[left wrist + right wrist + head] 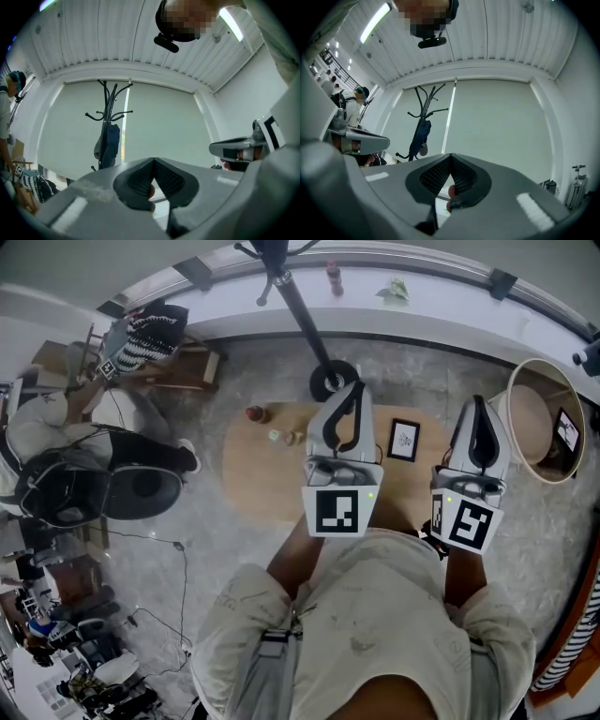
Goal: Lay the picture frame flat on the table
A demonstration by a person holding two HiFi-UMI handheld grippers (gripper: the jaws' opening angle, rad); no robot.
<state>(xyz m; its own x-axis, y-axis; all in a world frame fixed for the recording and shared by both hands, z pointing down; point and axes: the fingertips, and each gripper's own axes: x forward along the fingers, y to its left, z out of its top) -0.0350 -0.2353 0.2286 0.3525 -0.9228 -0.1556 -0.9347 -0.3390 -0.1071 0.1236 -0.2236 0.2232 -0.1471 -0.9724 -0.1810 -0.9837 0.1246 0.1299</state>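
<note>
A small black picture frame (404, 440) with a white picture is on the oval wooden table (262, 474), its face toward me; it looks propped up rather than flat. My left gripper (354, 386) hovers just left of it and my right gripper (479, 401) just right of it, both apart from it. In the left gripper view the left gripper's (153, 160) dark ribbed pads meet at the tip with nothing between them. The right gripper (451, 155) is shut the same way and empty. Both gripper views look above the table, so the frame is hidden there.
A small red bottle (255, 414) and tiny items (286, 437) sit on the table's left part. A coat stand (331, 379) rises just behind the table. A round basket (544, 423) stands at the right. Chairs and a person (56, 418) are at the left.
</note>
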